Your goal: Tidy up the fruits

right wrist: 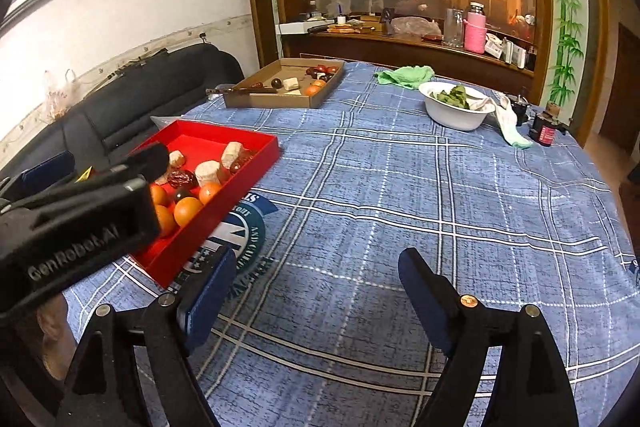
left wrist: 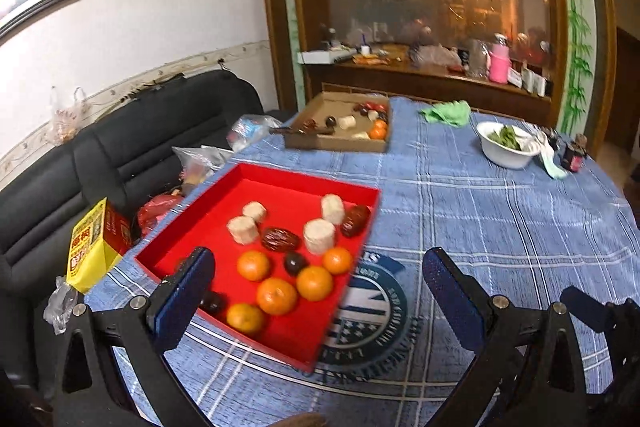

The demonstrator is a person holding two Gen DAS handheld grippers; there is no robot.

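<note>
A red tray lies on the blue plaid tablecloth at the left, also in the right wrist view. It holds several oranges, pale cylinder pieces, red dates and dark round fruits. A brown cardboard tray at the far side holds more fruit and a knife; it also shows in the right wrist view. My left gripper is open and empty, hovering over the red tray's near right part. My right gripper is open and empty over bare cloth, right of the tray.
A white bowl with greens stands at the far right, with a green cloth, a white rag and a small dark jar near it. A black sofa with a yellow box and bags lies left of the table.
</note>
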